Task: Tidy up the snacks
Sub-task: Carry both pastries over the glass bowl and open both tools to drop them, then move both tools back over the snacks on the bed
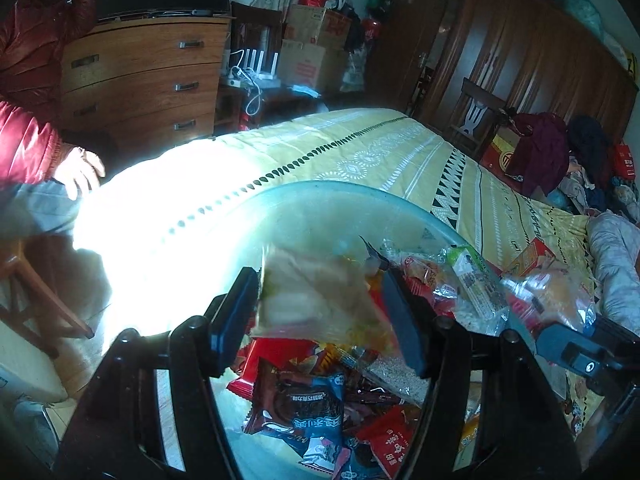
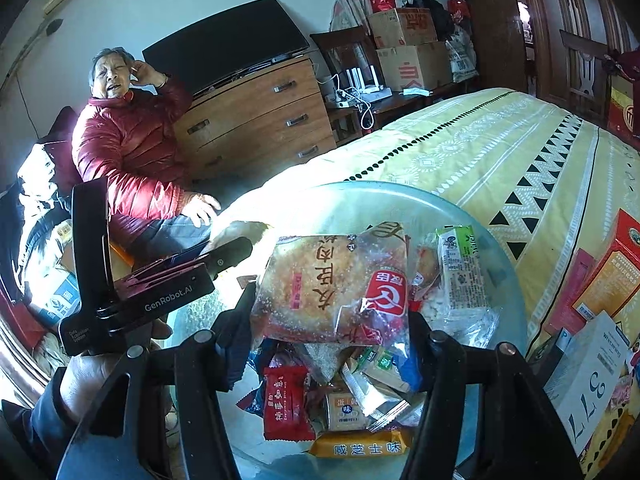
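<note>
Right wrist: seated person (image 2: 132, 148) beyond bowl (image 2: 516, 280)

So I'm looking at a bed (image 2: 500, 152) with a yellow patterned sheet. A big clear round bowl (image 2: 508, 264) sits right on it, piled with snack packets (image 2: 352, 400). Just beside the bowl on the sheet there's an orange box (image 2: 616, 272) and a white card (image 2: 592, 376) with numbers.
</note>
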`<state>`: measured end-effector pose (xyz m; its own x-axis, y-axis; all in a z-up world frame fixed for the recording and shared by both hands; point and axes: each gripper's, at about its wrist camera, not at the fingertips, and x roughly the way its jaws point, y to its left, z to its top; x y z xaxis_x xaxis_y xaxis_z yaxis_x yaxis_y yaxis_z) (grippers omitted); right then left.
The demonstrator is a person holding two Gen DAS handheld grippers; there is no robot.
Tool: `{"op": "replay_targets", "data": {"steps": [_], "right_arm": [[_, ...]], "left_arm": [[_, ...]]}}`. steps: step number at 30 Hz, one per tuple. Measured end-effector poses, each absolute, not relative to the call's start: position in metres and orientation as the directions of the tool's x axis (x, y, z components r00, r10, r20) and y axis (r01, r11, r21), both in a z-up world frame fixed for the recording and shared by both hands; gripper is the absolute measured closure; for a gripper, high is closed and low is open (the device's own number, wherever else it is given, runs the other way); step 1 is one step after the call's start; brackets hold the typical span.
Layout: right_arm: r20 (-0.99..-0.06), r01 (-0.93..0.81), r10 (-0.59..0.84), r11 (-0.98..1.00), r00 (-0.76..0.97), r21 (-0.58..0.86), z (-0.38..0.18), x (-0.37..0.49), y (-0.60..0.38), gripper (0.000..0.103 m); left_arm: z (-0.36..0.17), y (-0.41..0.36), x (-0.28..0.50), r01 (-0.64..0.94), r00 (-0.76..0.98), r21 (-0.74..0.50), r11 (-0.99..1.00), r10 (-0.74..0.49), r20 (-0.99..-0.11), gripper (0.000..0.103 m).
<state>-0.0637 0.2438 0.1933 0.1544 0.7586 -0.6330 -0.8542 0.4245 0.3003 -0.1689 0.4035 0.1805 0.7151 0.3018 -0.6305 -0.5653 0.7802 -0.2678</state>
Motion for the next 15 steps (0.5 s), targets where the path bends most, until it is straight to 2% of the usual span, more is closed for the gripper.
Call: {"op": "replay_targets", "data": {"steps": [2,4,5,10,15], "right_arm": [[-0.634,-0.853,0.758,0.425,0.152,0.303,0.192,-0.064,0.244,0.033],[-0.633,-0.851,0.757,0.432,0.162,0.300,0.194,-0.065,0.242,0.026],[-0.628,-0.849,0.759,0.439,0.174,0.295,0.196,-0.065,0.239,0.026],[-0.591,-0.825,0.768,0.487,0.247,0.288,0.206,-0.066,0.203,0.022],[-0.585,-0.768,0.734,0.579,0.344,0.275,0.190,-0.076,0.126,0.020]], "left_arm": [[0.182,0.403,-0.169,-0.569,0.712,-0.263,0.779,0.307,-0.632,0.025],[0.183,0.404,-0.171,-0.578,0.707,-0.255,0.775,0.320,-0.631,0.019],[0.183,0.404,-0.171,-0.581,0.706,-0.254,0.773,0.324,-0.630,0.016],[0.187,0.402,-0.172,-0.582,0.708,-0.256,0.772,0.327,-0.626,0.015],[0.208,0.368,-0.161,-0.497,0.772,-0.255,0.829,0.289,-0.566,0.015]]}}
